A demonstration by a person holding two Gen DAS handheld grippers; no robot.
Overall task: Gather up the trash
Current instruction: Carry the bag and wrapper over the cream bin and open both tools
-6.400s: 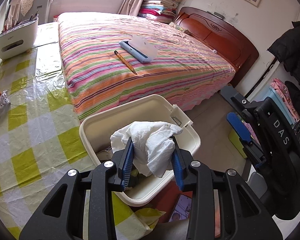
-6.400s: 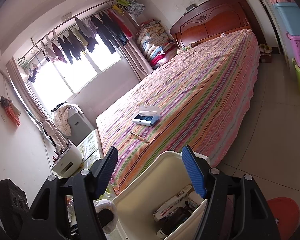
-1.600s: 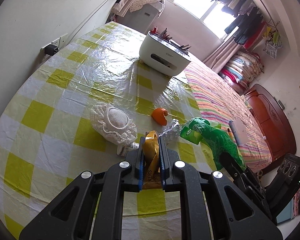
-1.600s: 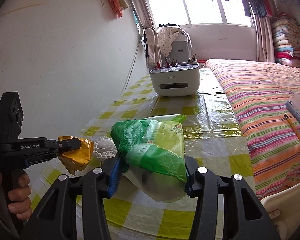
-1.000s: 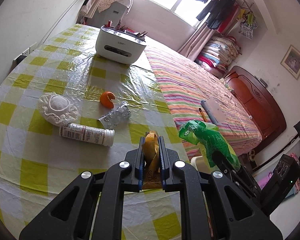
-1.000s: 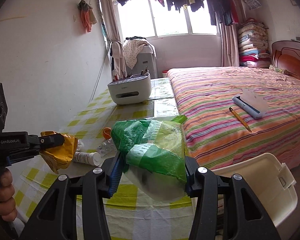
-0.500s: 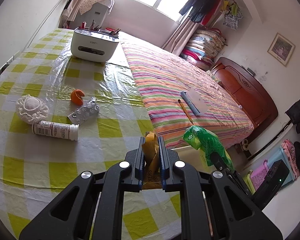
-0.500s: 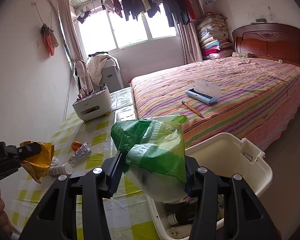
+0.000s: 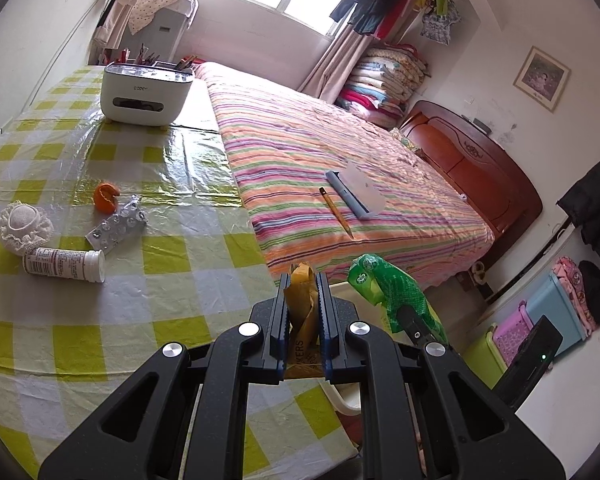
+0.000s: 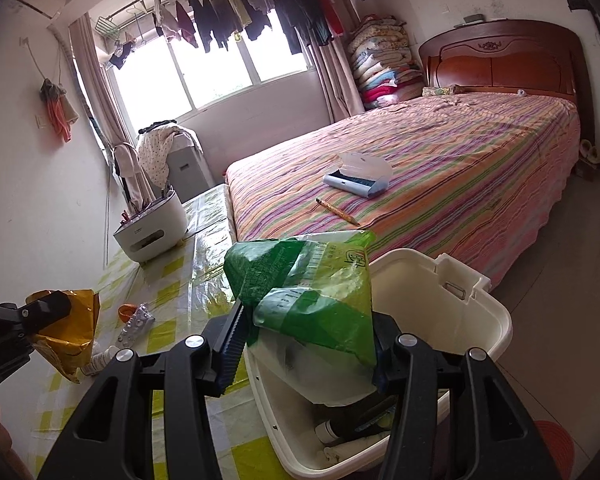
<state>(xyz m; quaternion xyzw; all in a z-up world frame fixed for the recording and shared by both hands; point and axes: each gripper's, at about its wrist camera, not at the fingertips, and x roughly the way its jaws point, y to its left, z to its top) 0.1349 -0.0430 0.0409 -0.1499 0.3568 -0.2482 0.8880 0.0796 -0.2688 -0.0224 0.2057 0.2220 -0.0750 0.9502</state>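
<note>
The left gripper (image 9: pixel 303 314) is clamped tight on a crumpled yellow foil wrapper (image 9: pixel 302 300) above the near edge of the yellow-checked table (image 9: pixel 148 280). The right gripper (image 10: pixel 306 344), jaws just eased wider, still pinches a green plastic snack bag (image 10: pixel 304 292) over the cream plastic bin (image 10: pixel 488 320) at the table's right.
</note>
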